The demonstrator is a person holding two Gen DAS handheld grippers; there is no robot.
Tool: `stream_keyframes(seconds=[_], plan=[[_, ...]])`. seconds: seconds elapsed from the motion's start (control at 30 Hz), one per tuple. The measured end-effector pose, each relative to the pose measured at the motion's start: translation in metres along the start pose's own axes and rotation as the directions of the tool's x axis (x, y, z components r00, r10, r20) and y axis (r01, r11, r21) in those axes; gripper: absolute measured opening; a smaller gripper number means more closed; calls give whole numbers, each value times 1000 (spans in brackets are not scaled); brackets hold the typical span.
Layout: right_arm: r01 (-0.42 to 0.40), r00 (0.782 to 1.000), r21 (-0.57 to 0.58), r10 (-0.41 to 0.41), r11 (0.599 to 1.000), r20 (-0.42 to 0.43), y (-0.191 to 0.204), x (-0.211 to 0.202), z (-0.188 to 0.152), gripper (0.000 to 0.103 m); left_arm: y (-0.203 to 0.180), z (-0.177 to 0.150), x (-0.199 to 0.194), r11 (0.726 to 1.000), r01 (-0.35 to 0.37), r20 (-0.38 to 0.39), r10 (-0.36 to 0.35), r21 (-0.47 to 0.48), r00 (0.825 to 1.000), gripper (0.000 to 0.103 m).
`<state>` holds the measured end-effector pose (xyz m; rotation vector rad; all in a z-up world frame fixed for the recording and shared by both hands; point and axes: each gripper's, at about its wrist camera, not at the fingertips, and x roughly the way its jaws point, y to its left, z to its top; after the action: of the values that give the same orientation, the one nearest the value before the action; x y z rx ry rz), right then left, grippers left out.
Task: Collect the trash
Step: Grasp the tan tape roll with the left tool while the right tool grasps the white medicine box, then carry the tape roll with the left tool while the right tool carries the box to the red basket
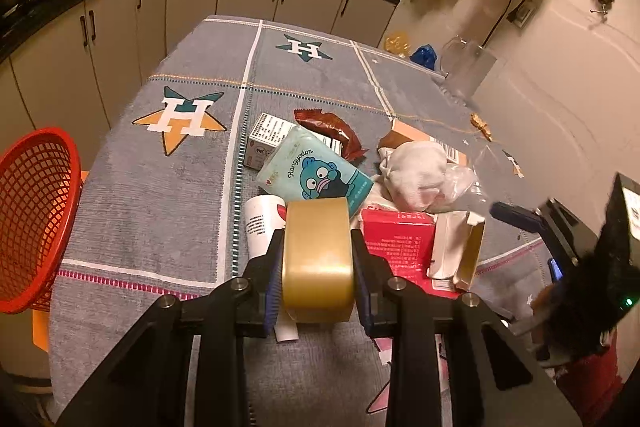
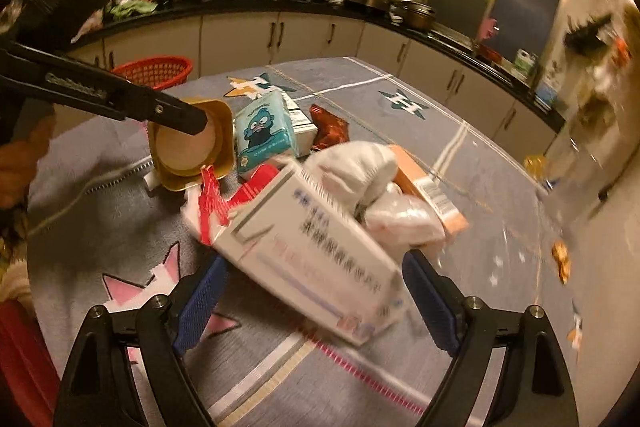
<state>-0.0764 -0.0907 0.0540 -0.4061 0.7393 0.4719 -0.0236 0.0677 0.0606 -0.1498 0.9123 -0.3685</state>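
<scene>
My left gripper (image 1: 317,239) is shut on a gold plastic cup (image 1: 318,259), pads pressing its two sides just above the grey tablecloth (image 1: 160,207). In the right wrist view the cup (image 2: 184,155) shows its beige inside under a left finger (image 2: 172,115). My right gripper (image 2: 316,263) stands open and wide around a blurred white printed box (image 2: 316,251); small gaps show at both pads. Its blue-padded finger (image 1: 516,215) enters the left wrist view from the right. A red mesh basket (image 1: 36,211) (image 2: 154,71) stands off the table's left edge.
Piled mid-table are a teal tissue pack (image 1: 316,179), a crumpled white wad (image 1: 416,175), a red box (image 1: 400,239), a white paper cup (image 1: 262,223), a brown wrapper (image 1: 332,131) and an orange-edged carton (image 2: 432,195). A wall runs along the right; kitchen cabinets stand behind.
</scene>
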Motion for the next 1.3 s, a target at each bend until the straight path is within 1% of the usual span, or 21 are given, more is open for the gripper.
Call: stream_keyframes(seconds=[0.13,0.17,0.2,0.23,0.27,0.33,0.4,0.47,0.57,0.67,0.77,0.93,1.17,1.3], plan=[[-31,999,-25,29,999,-43,-6,18,5,90,0,1,-2,1000,11,11,-11,1,1000,29],[-37,998,-31,35,999,-53,-6,22,5,86,1,1,-3,1000,13,13,-13,2,1000,29],[-13,999,-43,11,999,-49,-6,23,5,73,1,0,-3,1000,12,16,-12,2,1000,29],[-9,999,-44,7,999,-53,-7,24,5,62,2,0,-3,1000,14,17,-14,1,1000,29],[-27,998,-35,24,999,-65,-7,24,5,58,2,0,-4,1000,18,18,-18,1,1000,29],[-66,997,16,66,998,-48,-14,20,3,55,1,0,-5,1000,18,25,-18,4,1000,29],[-73,997,44,74,996,-37,-18,16,-1,52,1,0,-8,1000,19,33,-19,8,999,29],[-85,996,87,88,993,-30,-22,12,-3,51,-2,0,-11,1000,21,42,-22,13,999,29],[-100,995,167,100,981,8,-30,-1,-5,51,-4,0,-18,999,27,59,-29,18,998,29],[-110,993,211,101,971,54,-33,-14,-3,51,-6,0,-23,999,31,69,-32,18,997,29],[-119,992,245,105,962,66,-35,-23,-3,51,-8,1,-25,999,30,72,-32,20,997,29],[-173,984,322,149,931,99,-44,-30,-10,51,-11,0,-30,999,33,81,-34,20,996,29],[-225,972,366,184,903,143,-41,-40,-5,51,-11,1,-36,999,27,95,-28,19,995,29],[-269,962,374,225,888,157,-34,-39,5,51,-7,2,-42,1000,14,110,-15,10,994,29]])
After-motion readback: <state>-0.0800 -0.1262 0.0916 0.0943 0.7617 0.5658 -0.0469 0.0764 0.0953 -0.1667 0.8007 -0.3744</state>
